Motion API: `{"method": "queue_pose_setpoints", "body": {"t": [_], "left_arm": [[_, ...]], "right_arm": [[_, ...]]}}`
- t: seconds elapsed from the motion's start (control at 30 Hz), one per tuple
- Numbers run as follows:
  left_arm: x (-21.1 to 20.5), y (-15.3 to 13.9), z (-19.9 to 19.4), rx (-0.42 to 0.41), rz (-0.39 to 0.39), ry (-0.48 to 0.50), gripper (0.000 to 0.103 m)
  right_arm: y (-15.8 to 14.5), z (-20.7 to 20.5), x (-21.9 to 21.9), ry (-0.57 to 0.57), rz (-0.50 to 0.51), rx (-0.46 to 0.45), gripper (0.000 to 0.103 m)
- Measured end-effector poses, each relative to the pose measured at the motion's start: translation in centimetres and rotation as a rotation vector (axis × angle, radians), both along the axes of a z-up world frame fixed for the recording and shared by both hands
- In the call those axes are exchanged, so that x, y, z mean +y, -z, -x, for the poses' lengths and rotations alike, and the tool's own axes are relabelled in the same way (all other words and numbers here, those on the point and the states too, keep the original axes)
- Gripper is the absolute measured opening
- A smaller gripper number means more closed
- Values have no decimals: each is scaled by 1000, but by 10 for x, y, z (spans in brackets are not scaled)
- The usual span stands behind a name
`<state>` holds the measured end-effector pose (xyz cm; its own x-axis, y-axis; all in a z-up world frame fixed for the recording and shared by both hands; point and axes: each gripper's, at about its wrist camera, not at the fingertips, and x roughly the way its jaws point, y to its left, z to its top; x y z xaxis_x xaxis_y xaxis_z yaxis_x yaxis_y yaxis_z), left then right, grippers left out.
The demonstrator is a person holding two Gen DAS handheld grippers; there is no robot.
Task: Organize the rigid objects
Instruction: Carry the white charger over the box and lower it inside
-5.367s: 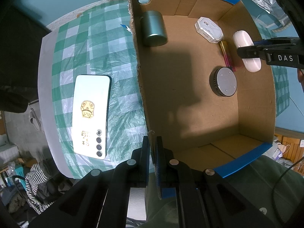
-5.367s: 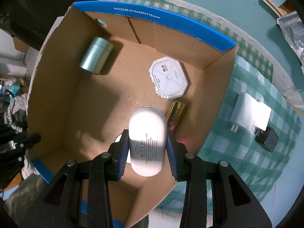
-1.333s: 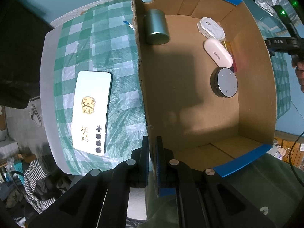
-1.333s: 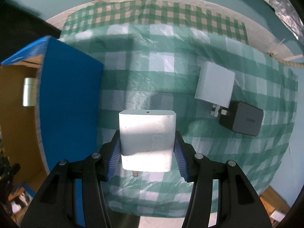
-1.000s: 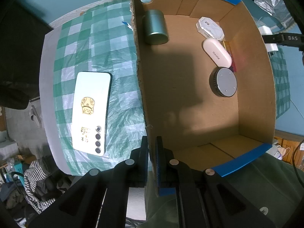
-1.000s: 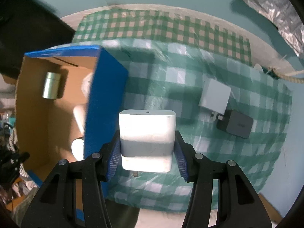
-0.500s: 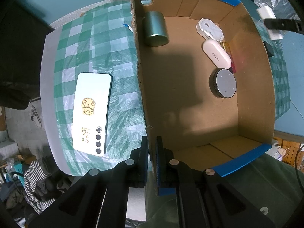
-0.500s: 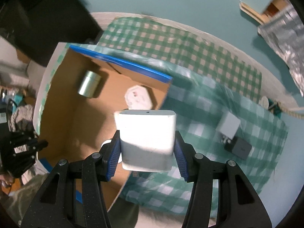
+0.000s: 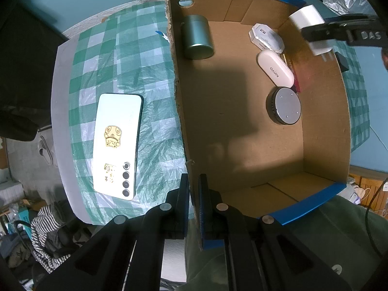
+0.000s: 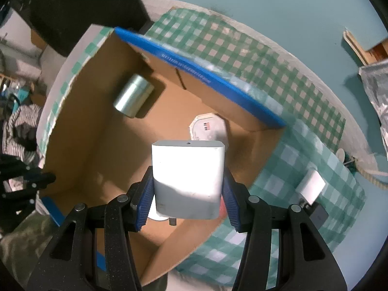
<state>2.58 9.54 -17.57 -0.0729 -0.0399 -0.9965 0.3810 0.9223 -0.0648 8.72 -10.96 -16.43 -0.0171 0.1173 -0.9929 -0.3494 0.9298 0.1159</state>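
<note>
My right gripper (image 10: 186, 201) is shut on a white charger block (image 10: 188, 177) and holds it above the open cardboard box (image 10: 80, 135); the block also shows in the left wrist view (image 9: 308, 28) over the box's far right corner. My left gripper (image 9: 192, 194) is shut on the box's near left wall (image 9: 180, 111). Inside the box lie a green metal tin (image 9: 197, 37), a white octagonal case (image 9: 266, 37), a white oval case (image 9: 275, 70), a round grey puck (image 9: 285, 105) and a thin pink-gold stick (image 9: 293, 72).
A white phone (image 9: 116, 143) lies face down on the green checked cloth (image 9: 135, 48) left of the box. Right of the box, a second white charger (image 10: 311, 185) and a black charger (image 10: 319, 214) lie on the cloth. The table edge is close on the left.
My right gripper has carried the white charger from over the cloth to above the box's far right corner. The left gripper and the box have not moved.
</note>
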Motion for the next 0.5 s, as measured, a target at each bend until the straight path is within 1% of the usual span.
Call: {"method": "queue_pose_setpoints", "body": {"t": [0.3, 0.43, 0.5], "left_arm": [[0, -1, 0, 0, 2, 2, 5], [-1, -2, -1, -2, 3, 1, 5], [-1, -2, -1, -3, 3, 0, 5]], "right_arm": [[22, 3, 8, -85, 49, 9, 52], [24, 4, 8, -81, 55, 7, 52], [22, 3, 7, -79, 57, -8, 52]]}}
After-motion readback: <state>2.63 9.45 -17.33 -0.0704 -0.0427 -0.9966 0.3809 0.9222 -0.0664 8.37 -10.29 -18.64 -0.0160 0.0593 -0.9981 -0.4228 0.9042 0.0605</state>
